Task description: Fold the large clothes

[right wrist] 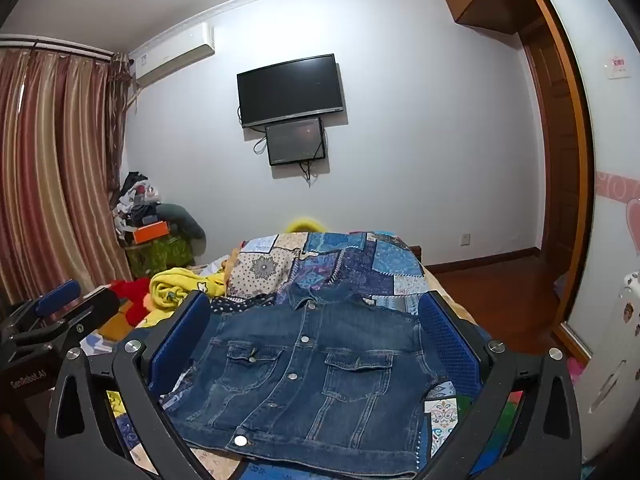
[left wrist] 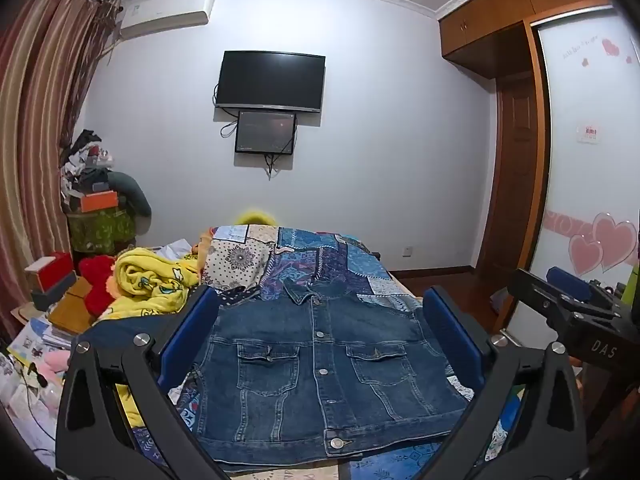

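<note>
A dark blue denim jacket [left wrist: 320,372] lies front up on a patchwork quilt [left wrist: 312,260], buttoned, its sleeves tucked out of sight. It also shows in the right wrist view [right wrist: 308,376]. My left gripper [left wrist: 320,320] is open above the jacket, one blue pad on each side of it, holding nothing. My right gripper [right wrist: 316,320] is open in the same way, empty. The right gripper also shows at the right edge of the left wrist view [left wrist: 568,308]. The left gripper shows at the left edge of the right wrist view [right wrist: 52,312].
A yellow blanket [left wrist: 152,284] and a red plush toy [left wrist: 96,280] lie left of the jacket. Boxes and papers [left wrist: 44,320] clutter the left side. A wardrobe [left wrist: 592,160] stands on the right. A TV [left wrist: 270,82] hangs on the far wall.
</note>
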The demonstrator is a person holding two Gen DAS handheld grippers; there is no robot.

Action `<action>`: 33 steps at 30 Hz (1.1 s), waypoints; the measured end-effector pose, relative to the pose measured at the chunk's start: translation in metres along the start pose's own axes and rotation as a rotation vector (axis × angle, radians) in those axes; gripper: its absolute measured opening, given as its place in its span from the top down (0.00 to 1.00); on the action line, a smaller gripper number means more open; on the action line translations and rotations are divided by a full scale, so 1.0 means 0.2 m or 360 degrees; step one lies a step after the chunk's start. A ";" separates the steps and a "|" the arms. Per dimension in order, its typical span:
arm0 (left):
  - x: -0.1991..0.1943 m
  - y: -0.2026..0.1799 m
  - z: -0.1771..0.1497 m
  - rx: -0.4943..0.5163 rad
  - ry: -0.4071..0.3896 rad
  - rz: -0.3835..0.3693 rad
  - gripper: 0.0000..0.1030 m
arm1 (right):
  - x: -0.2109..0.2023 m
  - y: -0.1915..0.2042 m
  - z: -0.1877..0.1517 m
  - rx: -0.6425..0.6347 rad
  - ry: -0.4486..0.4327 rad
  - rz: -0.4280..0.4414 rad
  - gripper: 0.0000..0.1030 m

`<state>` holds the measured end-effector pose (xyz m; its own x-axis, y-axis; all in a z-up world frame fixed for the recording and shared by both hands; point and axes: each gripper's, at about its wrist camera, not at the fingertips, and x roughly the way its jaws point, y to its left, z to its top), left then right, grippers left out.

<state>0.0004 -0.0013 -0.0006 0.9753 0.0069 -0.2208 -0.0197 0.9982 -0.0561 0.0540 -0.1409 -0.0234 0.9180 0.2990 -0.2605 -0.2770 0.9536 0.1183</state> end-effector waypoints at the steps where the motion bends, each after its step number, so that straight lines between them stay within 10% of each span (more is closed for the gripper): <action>1: 0.00 -0.01 0.00 0.0002 0.0003 0.0014 0.00 | 0.00 0.00 0.00 0.0001 -0.0001 0.0000 0.00; 33: 0.04 0.05 -0.02 -0.0076 0.0036 0.0001 0.00 | 0.03 0.01 -0.01 -0.0013 0.0024 -0.0011 0.00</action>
<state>0.0070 0.0084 -0.0076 0.9701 0.0059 -0.2425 -0.0317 0.9943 -0.1023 0.0581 -0.1369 -0.0267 0.9155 0.2931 -0.2756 -0.2733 0.9558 0.1086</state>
